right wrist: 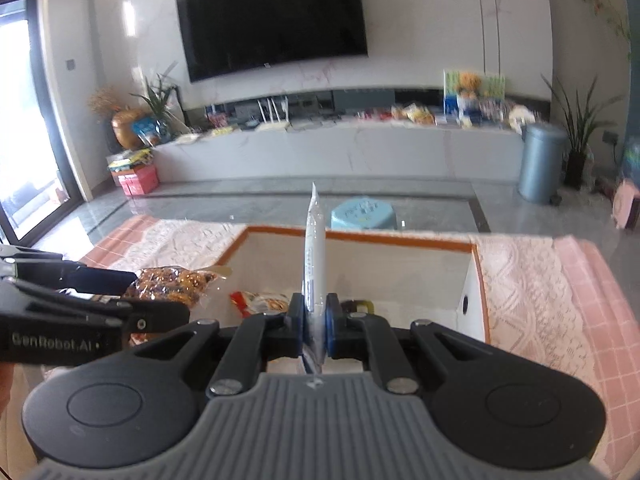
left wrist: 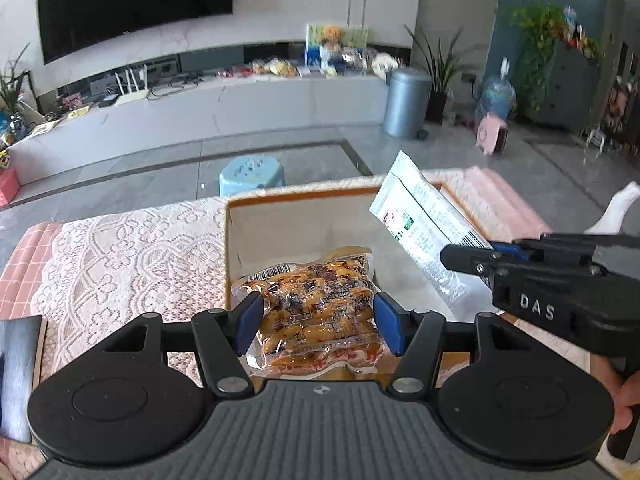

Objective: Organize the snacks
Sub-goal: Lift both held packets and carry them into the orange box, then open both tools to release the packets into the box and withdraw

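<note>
Gripping a brown snack pack (left wrist: 316, 312) between its blue pads, the left gripper (left wrist: 318, 326) is holding it over the box (left wrist: 300, 200) on the lace cloth (left wrist: 132, 248). Rightward, the right gripper (right wrist: 315, 322) is pinching a white packet (right wrist: 314, 256) upright over the same box, where a red pack (right wrist: 260, 302) is lying.

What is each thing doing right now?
left gripper: shut on the orange snack pack.
orange snack pack: held above the box.
right gripper: shut on the white packet.
white packet: held upright, edge-on.
box: open, snacks inside.
</note>
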`<state>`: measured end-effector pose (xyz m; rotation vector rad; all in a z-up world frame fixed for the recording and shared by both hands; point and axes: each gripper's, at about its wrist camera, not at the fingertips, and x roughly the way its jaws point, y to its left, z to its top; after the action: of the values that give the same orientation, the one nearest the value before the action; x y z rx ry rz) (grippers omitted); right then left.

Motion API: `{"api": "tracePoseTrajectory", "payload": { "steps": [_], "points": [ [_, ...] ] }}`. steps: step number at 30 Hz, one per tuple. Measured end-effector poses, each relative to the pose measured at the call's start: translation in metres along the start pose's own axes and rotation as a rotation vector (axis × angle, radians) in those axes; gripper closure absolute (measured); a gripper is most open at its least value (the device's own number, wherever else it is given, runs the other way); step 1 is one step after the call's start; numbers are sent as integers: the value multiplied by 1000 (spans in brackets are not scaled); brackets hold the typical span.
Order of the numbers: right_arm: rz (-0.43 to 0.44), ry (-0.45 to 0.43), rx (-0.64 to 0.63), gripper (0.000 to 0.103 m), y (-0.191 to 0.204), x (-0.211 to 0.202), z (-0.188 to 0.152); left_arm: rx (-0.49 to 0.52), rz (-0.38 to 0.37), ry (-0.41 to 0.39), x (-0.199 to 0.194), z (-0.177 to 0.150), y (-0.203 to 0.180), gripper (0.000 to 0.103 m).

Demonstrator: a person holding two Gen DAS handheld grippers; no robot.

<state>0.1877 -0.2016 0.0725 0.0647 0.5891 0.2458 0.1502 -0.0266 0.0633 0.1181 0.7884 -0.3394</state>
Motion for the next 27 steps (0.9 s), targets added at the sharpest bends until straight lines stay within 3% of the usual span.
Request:
{"api": "tracePoseTrajectory", "payload": {
  "steps": [11,12,13,14,16,22,27],
  "points": [
    [-29,231,73,97,-23,86,-13,67,10,183,71,-3,-1,37],
    [-23,256,79,97,-25,94,-13,71,9,195,75,-4,-1,47],
    [-21,283,85,97,-27,101,-15,80,4,211,79,-5,-1,74],
    [-22,303,86,97,-27,106,-17,81,-5,240,84,-6,0,78],
    [-26,333,79,97,-28,116,-22,78,-28,272,91,-5,1,74],
    [-15,383,92,97,-27,130,-27,98,6,308,107,-7,-2,74],
    [-22,409,91,97,-27,135,-32,100,33,282,102,-9,-1,72]
  ]
}}
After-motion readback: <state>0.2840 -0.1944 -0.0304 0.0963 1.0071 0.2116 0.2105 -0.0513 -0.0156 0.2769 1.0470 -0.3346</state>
